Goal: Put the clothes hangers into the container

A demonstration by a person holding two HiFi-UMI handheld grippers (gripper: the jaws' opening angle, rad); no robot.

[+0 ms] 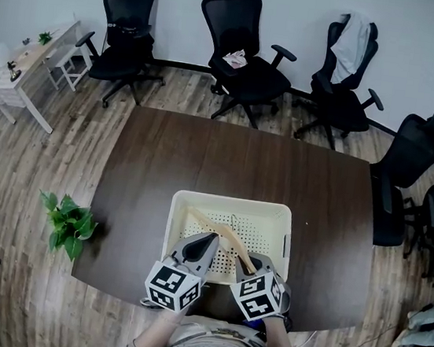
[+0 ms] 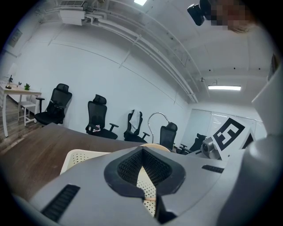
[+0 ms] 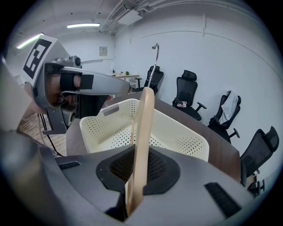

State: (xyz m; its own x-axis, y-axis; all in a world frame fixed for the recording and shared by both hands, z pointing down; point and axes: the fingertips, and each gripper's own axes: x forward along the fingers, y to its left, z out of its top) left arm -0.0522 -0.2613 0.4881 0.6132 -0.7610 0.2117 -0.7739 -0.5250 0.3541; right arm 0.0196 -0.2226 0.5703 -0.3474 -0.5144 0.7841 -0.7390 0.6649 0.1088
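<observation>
A cream perforated basket stands on the dark brown table, close to the near edge. A wooden clothes hanger with a metal hook slants over the basket's inside. My right gripper is shut on the hanger's lower end. In the right gripper view the hanger rises upright from the right gripper, above the basket. My left gripper is shut with nothing in it and hovers over the basket beside the hanger. Its beak shows in the right gripper view. In the left gripper view the left gripper faces the hook.
Several black office chairs ring the far and right sides of the table. A potted plant sits on the floor at the left. A small white table stands at the far left. The far half of the table is bare wood.
</observation>
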